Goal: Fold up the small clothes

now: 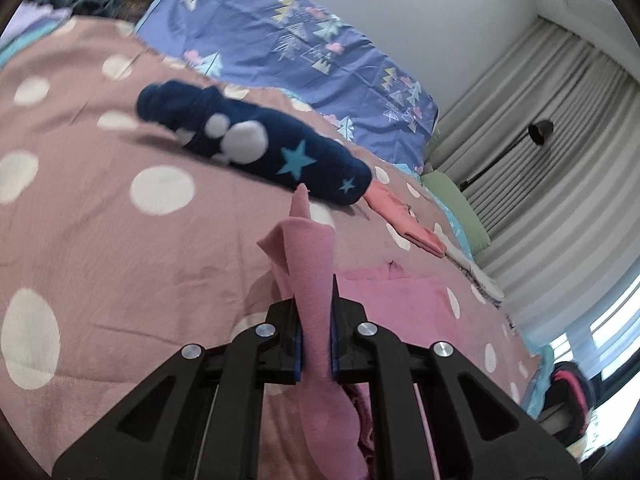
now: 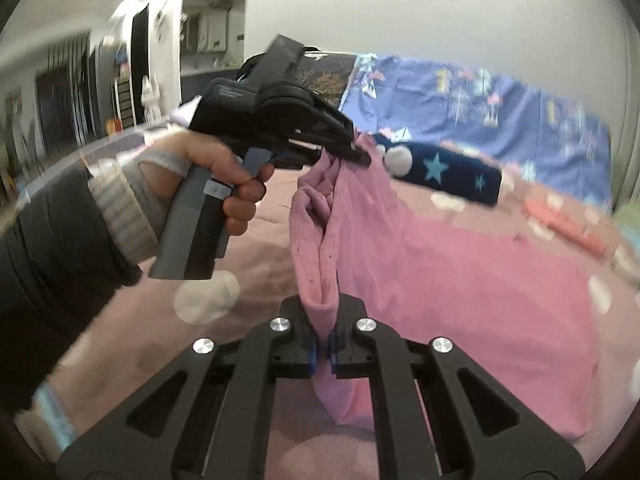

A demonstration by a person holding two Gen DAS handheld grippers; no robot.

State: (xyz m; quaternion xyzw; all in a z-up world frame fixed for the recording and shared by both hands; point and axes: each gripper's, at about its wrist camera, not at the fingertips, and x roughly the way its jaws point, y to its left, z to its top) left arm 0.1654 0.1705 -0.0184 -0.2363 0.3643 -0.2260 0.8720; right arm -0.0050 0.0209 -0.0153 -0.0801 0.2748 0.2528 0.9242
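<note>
Pink garment [image 1: 314, 280] hangs pinched in closed jaws of both left gripper [image 1: 316, 344] and right gripper [image 2: 323, 344].

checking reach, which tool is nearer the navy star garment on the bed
Left. The left tool, shut on the pink garment, is close beside the navy star garment. The right tool grips the pink garment lower down, farther away.

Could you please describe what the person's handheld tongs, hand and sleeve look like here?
Both tongs, left and right, are matte black angular linkages with round silver bolts and blue pads. The left one has a grey-and-black pistol handle. The bare hand emerges from a ribbed grey cuff under a dark sleeve.
</note>
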